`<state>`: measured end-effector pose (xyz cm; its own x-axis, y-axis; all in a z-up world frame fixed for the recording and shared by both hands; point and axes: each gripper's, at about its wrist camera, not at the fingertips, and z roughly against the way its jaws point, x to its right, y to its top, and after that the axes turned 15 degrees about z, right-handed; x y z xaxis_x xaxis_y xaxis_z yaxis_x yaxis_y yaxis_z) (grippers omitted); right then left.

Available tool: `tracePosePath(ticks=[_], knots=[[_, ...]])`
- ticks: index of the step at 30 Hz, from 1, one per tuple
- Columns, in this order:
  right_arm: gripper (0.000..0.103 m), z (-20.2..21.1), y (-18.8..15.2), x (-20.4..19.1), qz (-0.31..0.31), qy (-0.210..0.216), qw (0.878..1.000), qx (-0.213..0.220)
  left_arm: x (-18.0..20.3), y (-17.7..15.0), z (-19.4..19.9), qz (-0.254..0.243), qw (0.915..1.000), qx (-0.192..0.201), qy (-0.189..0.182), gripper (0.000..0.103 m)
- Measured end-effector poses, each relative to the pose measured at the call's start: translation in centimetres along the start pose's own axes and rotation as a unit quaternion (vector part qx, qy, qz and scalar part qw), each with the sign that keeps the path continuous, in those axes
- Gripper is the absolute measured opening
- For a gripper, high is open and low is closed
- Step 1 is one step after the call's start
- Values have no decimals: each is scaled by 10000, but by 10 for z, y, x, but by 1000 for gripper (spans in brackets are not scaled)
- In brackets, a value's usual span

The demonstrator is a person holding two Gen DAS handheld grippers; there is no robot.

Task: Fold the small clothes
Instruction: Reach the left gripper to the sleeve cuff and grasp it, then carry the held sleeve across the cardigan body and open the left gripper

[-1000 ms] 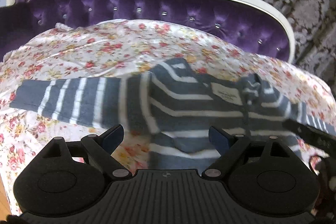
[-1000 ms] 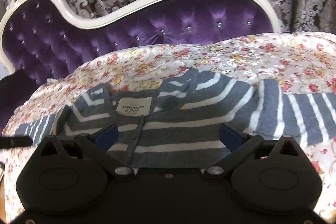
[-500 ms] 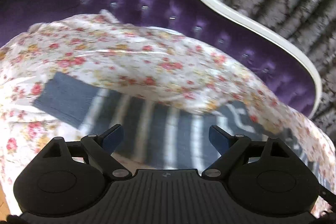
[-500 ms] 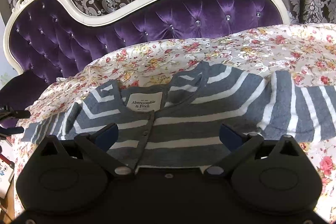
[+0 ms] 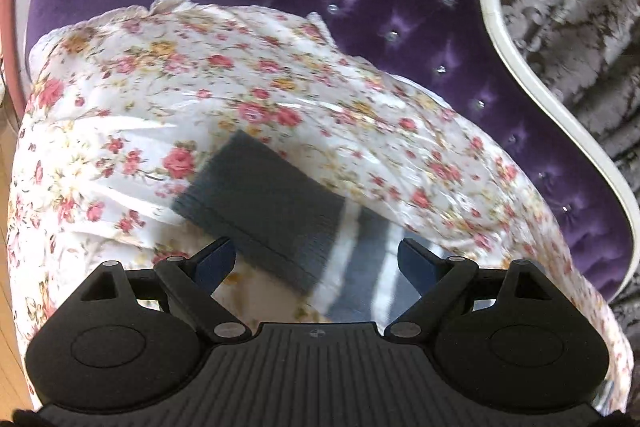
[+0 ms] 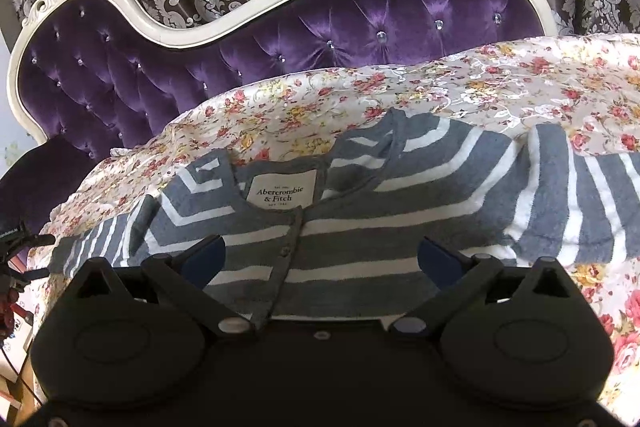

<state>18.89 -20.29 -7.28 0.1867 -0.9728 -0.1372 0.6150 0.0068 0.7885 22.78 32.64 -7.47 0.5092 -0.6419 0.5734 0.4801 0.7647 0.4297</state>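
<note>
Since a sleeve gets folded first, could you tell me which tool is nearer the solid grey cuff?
Left. The left tool hangs open right over the cuff; the right tool sits open over the cardigan's buttoned front.

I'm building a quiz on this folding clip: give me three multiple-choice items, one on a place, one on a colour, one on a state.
1. The sweater lies on:
A. a floral sheet
B. bare floor
C. a wooden table

2. The sofa back is:
A. green
B. purple
C. red

3. The left gripper is:
A. shut on the cuff
B. open over the sleeve
C. holding a hanger

Answers:
1 A, the floral sheet shows all round it.
2 B, tufted purple velvet.
3 B, fingers apart, the sleeve lying flat between.
</note>
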Motion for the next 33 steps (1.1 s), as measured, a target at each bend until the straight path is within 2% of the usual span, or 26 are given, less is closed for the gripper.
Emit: tracePosePath(ticks=[13, 15, 18, 19, 22, 24, 26, 33], knots=[[102, -5, -3, -4, 86, 3, 9999, -67, -14, 13, -18, 304, 9991, 272, -82, 86], [102, -6, -4, -6, 115, 16, 9999, -82, -13, 15, -19, 348, 9987, 350, 83, 71], [102, -7, -4, -8, 155, 30, 9998, -96, -8, 16, -21, 121, 9985, 407, 355, 36], [102, -7, -4, -9, 162, 35, 9998, -100, -8, 17, -20, 85, 9982, 445, 385, 8], [102, -8, -4, -9, 174, 52, 9998, -109, -5, 14, -13, 57, 9974, 652, 288, 9], [102, -7, -4, -9, 170, 55, 9998, -107, 8, 8, -1, -117, 9960, 858, 237, 8], [102, -6, -3, -8, 140, 59, 9998, -103, 26, 2, 13, -337, 9952, 904, 169, 8], [102, 2, -1, 2, 25, -65, 9998, -171, 118, -39, 79, -1263, 9846, 1000, -675, 8]])
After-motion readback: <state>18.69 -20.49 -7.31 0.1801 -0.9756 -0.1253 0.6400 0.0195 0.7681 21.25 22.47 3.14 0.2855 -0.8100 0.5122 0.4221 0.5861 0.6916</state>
